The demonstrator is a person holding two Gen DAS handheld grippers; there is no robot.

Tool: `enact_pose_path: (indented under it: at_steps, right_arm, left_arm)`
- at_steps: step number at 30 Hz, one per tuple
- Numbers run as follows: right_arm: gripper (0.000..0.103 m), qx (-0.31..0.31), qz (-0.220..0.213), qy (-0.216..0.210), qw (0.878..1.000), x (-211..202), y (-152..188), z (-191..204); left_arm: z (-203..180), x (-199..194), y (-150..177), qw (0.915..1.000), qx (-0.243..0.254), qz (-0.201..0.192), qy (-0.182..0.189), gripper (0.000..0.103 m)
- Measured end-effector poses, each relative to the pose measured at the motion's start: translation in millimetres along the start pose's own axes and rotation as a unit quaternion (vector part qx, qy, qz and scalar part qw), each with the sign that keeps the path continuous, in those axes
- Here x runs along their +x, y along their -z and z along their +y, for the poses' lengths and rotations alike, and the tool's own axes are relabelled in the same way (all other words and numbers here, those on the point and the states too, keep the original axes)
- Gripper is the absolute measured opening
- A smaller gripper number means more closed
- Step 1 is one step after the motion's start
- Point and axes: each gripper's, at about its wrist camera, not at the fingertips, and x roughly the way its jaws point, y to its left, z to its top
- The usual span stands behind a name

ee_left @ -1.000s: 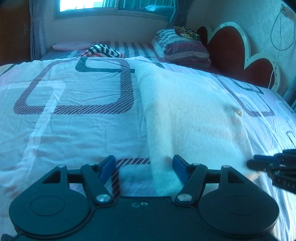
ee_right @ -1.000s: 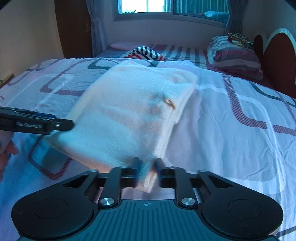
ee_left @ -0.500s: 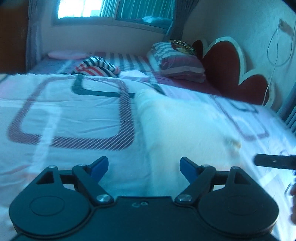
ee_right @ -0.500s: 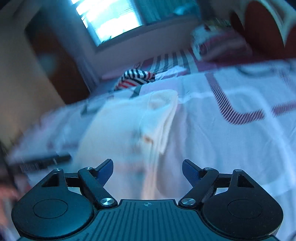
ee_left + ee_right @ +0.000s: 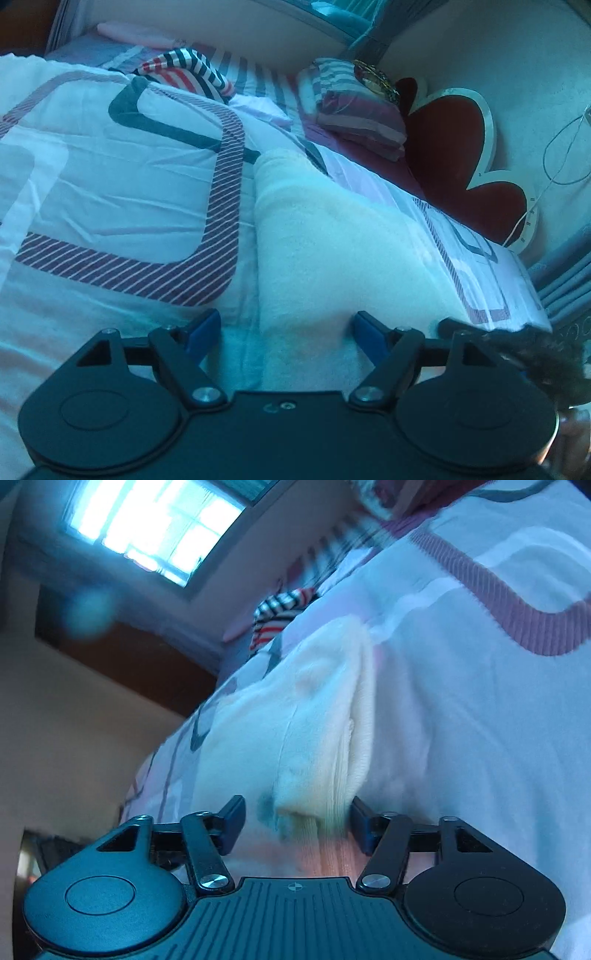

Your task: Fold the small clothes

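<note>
Left wrist view: the left gripper [image 5: 286,326] stands agape, its jaws having just narrowed a little, the near edge of the folded cream garment [image 5: 332,243] between them, unpinched, lying on the patterned bedspread [image 5: 110,184]

Right wrist view: the right gripper [image 5: 295,816], jaws just closing yet still apart, straddles the garment's corner [image 5: 314,716] without pressing it

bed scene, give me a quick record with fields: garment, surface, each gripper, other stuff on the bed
garment: cream fleece garment, folded, lying flat on the bed
surface: white bedspread with striped loop pattern
left gripper: open, near edge of the garment between its fingers, jaws just closing slightly
right gripper: open, rolled sideways, garment corner between its fingers, pads not pressing, jaws just closing
other: striped cloth and striped pillow toward the headboard
</note>
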Motion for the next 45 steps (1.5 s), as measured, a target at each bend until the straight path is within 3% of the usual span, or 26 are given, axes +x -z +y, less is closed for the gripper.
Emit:
enact_pose_path:
  at_steps: [1,4,7,10,15,18,21,31,37,45]
  right_arm:
    - [0.048,-0.016,-0.003,0.02,1.0,-1.3,-0.1,1.3]
    - [0.048,0.008,-0.008,0.013,1.0,-6.5,-1.0,-8.9]
    - [0.048,-0.008,-0.009,0.015,1.0,-0.6,-1.8,-4.8]
    - [0.048,-0.028,-0.007,0.029,0.999,4.1,-3.2,2.1]
    - [0.039,-0.06,-0.008,0.063,0.996,9.2,-1.2,14.1]
    - [0.033,-0.102,-0.015,0.092,0.99,9.4,4.3,29.7]
    - [0.03,-0.149,-0.027,0.12,0.981,5.5,13.5,47.0]
    - [0.028,-0.199,-0.055,0.147,0.967,-2.1,49.3,105.7]
    - [0.028,-0.222,-0.063,0.151,0.961,6.4,77.1,161.8]
    - [0.028,-0.238,-0.041,0.12,0.963,57.9,125.5,228.4]
  left_arm:
    - [2.3,-0.5,-1.1,1.0,-0.004,0.002,0.004,0.076]
    - [6.9,2.1,-4.8,0.9998,-0.012,0.008,0.01,0.074]
    - [3.4,8.5,-10.6,0.9997,-0.016,0.014,0.013,0.073]
    - [-5.8,18.0,-12.4,0.9989,-0.019,0.03,0.03,0.061]
    - [-26.4,21.2,-14.7,0.9995,0.007,0.026,-0.016,0.038]
    - [-48.6,14.5,-14.3,0.9966,0.061,0.017,-0.053,0.031]
    - [-63.6,6.2,-11.7,0.993,0.097,0.008,-0.066,0.029]
    - [-53.4,-43.6,-3.6,0.9895,0.137,-0.015,-0.042,0.029]
    - [-18.3,-94.4,-5.3,0.9876,0.151,-0.028,-0.034,0.029]
    - [57.8,-158.5,-0.9,0.9881,0.139,-0.03,-0.059,0.029]
